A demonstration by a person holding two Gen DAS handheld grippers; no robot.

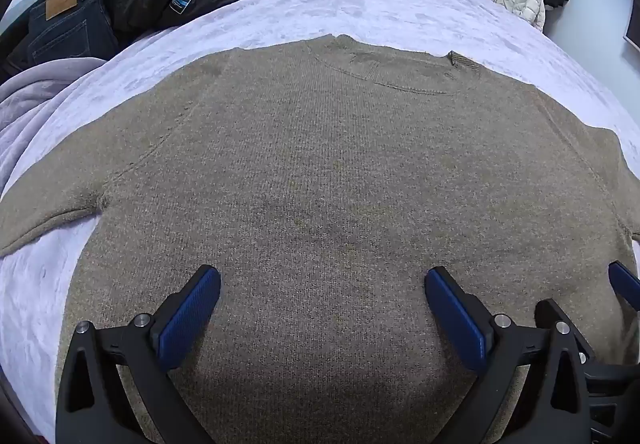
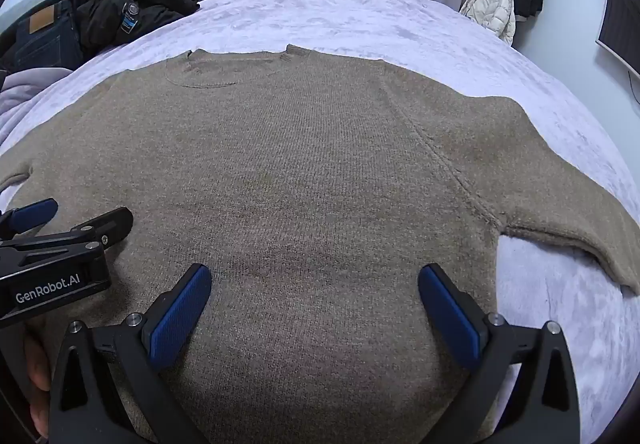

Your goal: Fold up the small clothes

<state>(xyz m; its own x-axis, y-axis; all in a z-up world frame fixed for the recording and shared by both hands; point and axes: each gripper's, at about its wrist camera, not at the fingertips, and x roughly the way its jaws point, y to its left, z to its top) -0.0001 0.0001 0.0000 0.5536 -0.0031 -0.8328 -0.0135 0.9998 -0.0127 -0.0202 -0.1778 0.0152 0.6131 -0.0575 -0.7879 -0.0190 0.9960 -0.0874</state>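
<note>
The tan sweater [image 1: 320, 163] lies flat on the bed [image 1: 360, 3]; soft, limp knit, best pinched at hem or sleeve. Left claw [image 1: 322, 296] and right claw [image 2: 314, 294] hover released, holding nothing.

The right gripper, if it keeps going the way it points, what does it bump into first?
Most likely the tan knit sweater spread on the bed. The right gripper tilts down at it with jaws wide open and nothing between them.

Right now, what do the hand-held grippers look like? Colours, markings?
Both match: the left hand-held gripper and the right hand-held gripper have black frames with triangular cutouts, silver pivot bolts and ribbed blue finger pads. The left one's body carries white "GenRobot.AI" lettering. No cables visible.
</note>
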